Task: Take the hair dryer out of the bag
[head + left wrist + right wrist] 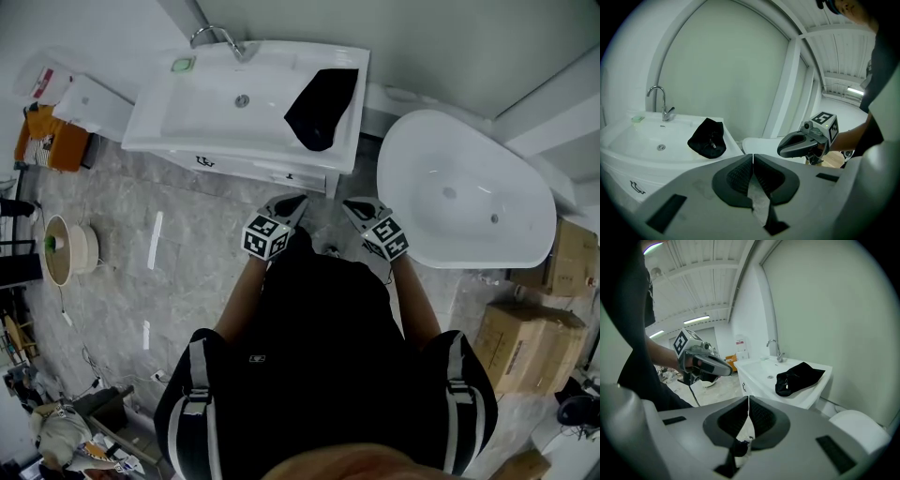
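A black fabric bag (322,105) lies on the right end of the white sink top (187,122), partly over the basin's edge. It shows again in the left gripper view (708,138) and the right gripper view (797,377). No hair dryer shows; the bag's inside is hidden. Both grippers hang side by side in front of the sink cabinet, short of the bag. My left gripper (297,200) (753,158) has its jaws pressed together with nothing between them. My right gripper (350,204) (748,400) is likewise shut and empty.
A chrome faucet (217,37) stands at the sink's back. A white bathtub (469,192) sits to the right, with cardboard boxes (525,342) beyond it. A round fan (66,249) and an orange item (52,141) lie on the marble floor at left.
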Tool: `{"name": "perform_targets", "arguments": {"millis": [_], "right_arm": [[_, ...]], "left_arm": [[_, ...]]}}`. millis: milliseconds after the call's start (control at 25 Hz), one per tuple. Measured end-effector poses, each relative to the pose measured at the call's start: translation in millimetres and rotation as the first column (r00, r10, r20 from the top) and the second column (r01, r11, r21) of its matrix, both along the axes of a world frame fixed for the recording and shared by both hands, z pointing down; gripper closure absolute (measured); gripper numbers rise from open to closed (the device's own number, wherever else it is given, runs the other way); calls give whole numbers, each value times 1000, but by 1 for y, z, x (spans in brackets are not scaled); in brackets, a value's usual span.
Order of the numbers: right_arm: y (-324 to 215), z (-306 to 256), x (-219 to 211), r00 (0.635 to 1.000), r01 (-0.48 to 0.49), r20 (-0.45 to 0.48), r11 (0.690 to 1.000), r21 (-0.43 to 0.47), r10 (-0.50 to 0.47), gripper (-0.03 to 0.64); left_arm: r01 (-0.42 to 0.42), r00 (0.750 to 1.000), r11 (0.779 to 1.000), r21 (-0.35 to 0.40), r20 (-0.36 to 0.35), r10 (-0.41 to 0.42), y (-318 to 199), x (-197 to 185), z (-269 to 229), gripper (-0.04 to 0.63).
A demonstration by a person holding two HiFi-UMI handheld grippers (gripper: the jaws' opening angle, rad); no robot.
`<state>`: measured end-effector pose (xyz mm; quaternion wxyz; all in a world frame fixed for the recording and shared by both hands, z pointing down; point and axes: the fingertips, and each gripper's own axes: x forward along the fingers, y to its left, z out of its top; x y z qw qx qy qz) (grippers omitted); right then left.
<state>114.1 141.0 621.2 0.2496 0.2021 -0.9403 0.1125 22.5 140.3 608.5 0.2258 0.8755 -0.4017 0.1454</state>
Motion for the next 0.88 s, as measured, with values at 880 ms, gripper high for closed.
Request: {"name": "perform_targets", "arguments": {"millis": [880], "right_arm": [[-84,10,-37,995,-80,-57,997,-23,78,554]], "left_arm": [[-77,996,995,-62,-46,74,-97,-30,20,577]]}}
